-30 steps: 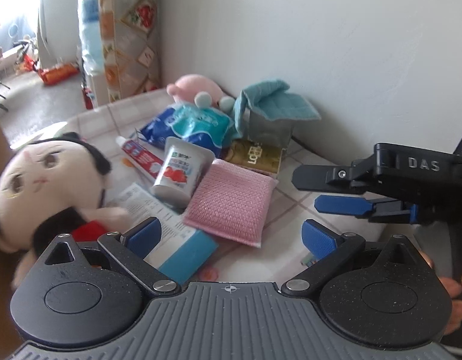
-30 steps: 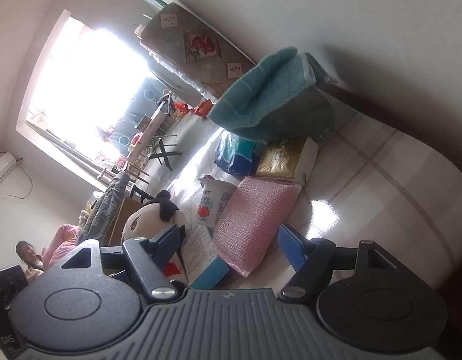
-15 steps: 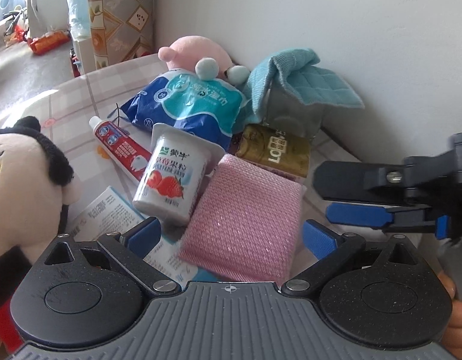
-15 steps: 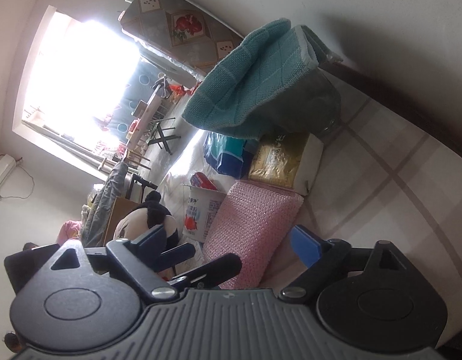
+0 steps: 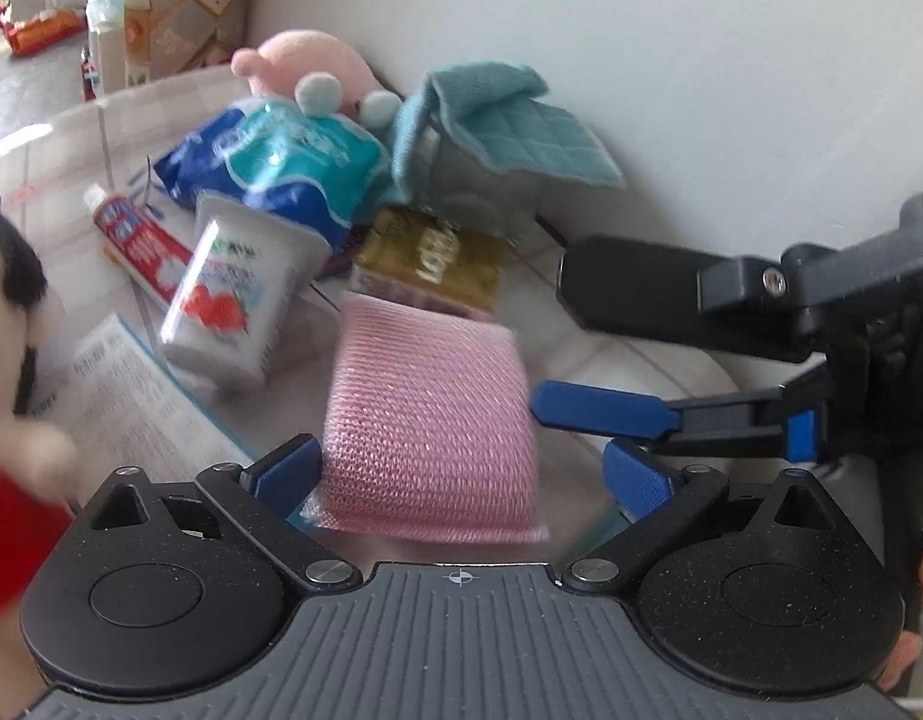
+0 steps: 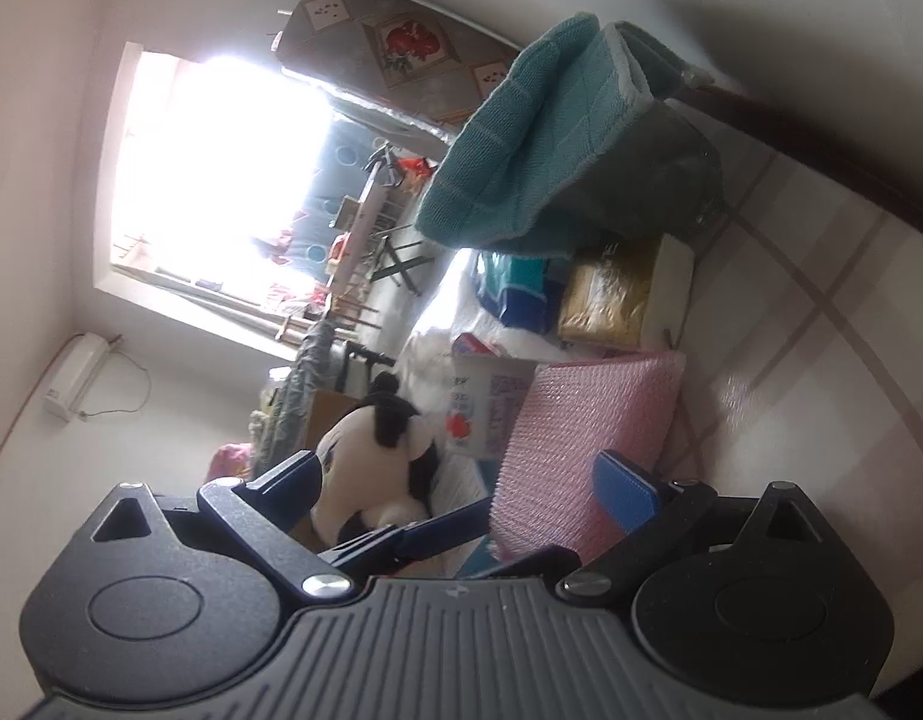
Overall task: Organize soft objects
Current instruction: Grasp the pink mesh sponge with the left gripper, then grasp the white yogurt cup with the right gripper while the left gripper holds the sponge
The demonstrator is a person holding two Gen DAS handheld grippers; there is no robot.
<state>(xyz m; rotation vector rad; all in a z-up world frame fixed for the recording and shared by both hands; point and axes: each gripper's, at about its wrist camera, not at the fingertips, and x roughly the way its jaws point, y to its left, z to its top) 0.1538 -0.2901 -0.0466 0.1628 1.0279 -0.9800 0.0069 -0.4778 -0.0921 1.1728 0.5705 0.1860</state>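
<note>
Checked tiles cover the table [image 5: 659,360], which runs to a white wall. Nearest, the left gripper [image 5: 461,474] stands with jaws wide, the pink mesh sponge [image 5: 431,420] lying between its fingers, untouched as far as the blur shows. From its right the right gripper [image 5: 557,348] reaches in, its jaws opening, fingertips just beside the sponge. Beyond lie a yogurt cup [image 5: 239,300], a gold packet [image 5: 431,258] and a teal cloth [image 5: 509,120]; a plush doll [image 5: 11,312] sits left.
</note>
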